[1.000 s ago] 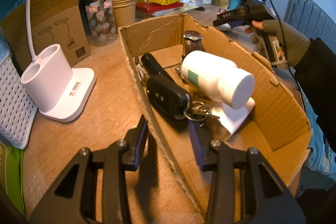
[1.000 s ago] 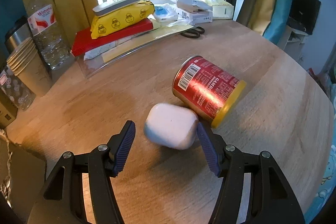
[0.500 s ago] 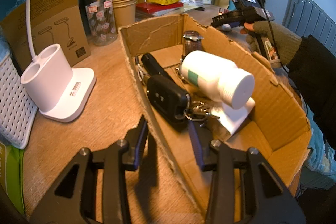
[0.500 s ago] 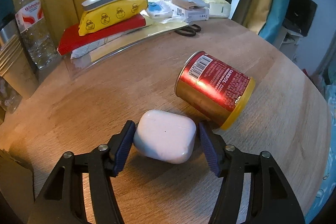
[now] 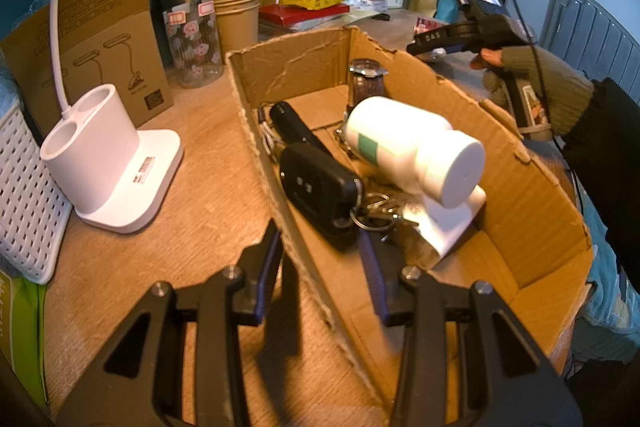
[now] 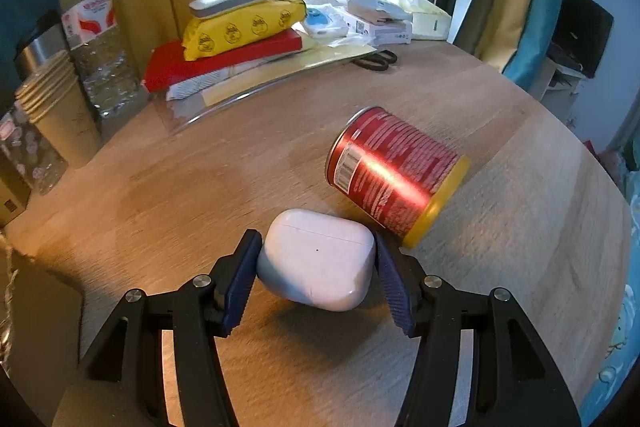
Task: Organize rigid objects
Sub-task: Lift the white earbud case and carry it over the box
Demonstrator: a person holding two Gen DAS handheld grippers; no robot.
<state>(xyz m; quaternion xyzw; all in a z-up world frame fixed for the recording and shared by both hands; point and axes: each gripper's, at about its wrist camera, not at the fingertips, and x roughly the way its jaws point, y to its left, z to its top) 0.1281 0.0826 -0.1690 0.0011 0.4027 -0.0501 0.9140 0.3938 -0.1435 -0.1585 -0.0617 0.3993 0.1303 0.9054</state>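
The white earbud case (image 6: 317,259) is gripped between the pads of the right gripper (image 6: 318,273), just in front of the fingertips, with the red can (image 6: 394,179) lying close beyond the right finger. The case should be lifted straight and kept squarely pinched, so that the can is not knocked. The near wall of the cardboard box (image 5: 304,267) is clamped by the closed left gripper (image 5: 320,267), so the box is best held steady, its key fob (image 5: 316,187) and white bottle (image 5: 412,151) lying just past the fingers.

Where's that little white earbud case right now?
In the right wrist view, the white earbud case sits low in the middle, gripped between the right gripper's pads, just in front of the tipped red can.
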